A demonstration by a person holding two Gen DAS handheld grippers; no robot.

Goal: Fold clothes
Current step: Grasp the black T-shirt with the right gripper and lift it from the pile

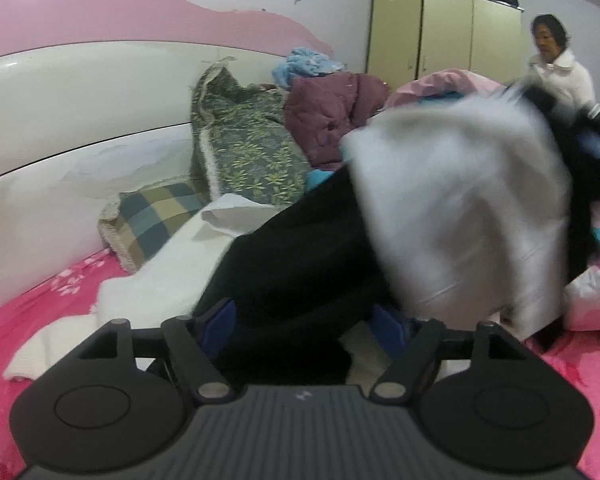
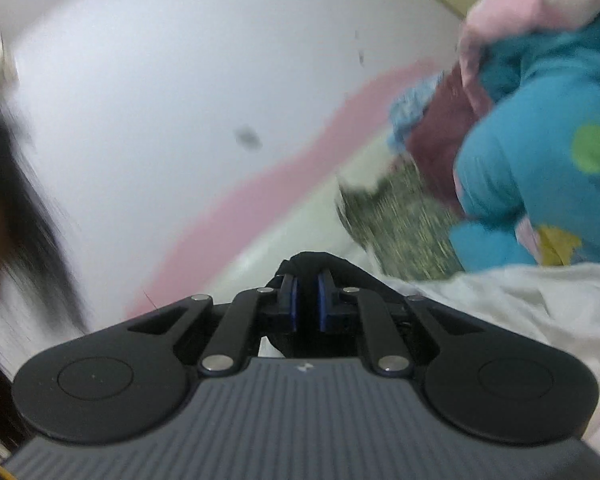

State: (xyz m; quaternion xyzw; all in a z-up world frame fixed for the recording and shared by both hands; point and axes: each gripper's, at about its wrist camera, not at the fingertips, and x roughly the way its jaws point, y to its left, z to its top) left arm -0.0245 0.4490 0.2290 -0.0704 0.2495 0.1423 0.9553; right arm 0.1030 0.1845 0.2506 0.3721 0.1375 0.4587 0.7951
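A black garment (image 1: 292, 264) with a white lining (image 1: 460, 208) lies across the bed in the left wrist view. Its white part is lifted and blurred towards the upper right. My left gripper (image 1: 304, 322) stands open, its blue pads (image 1: 220, 320) wide apart. A fold of the black cloth lies between them, and the pads do not press on it. In the right wrist view my right gripper (image 2: 306, 300) is shut on a bunch of the black garment (image 2: 312, 260), which wraps over its fingertips. That view is tilted and smeared. White cloth (image 2: 520, 300) hangs at its right.
A pink flowered sheet (image 1: 40, 312) covers the bed below the pink-and-white headboard (image 1: 80, 120). A white knit (image 1: 160, 272), plaid pillow (image 1: 156, 216), floral quilt (image 1: 252, 152) and maroon jacket (image 1: 332, 116) crowd it. A person in white (image 1: 560, 68) stands by the wardrobe (image 1: 440, 28). Blue spotted fabric (image 2: 532, 160) is heaped at right.
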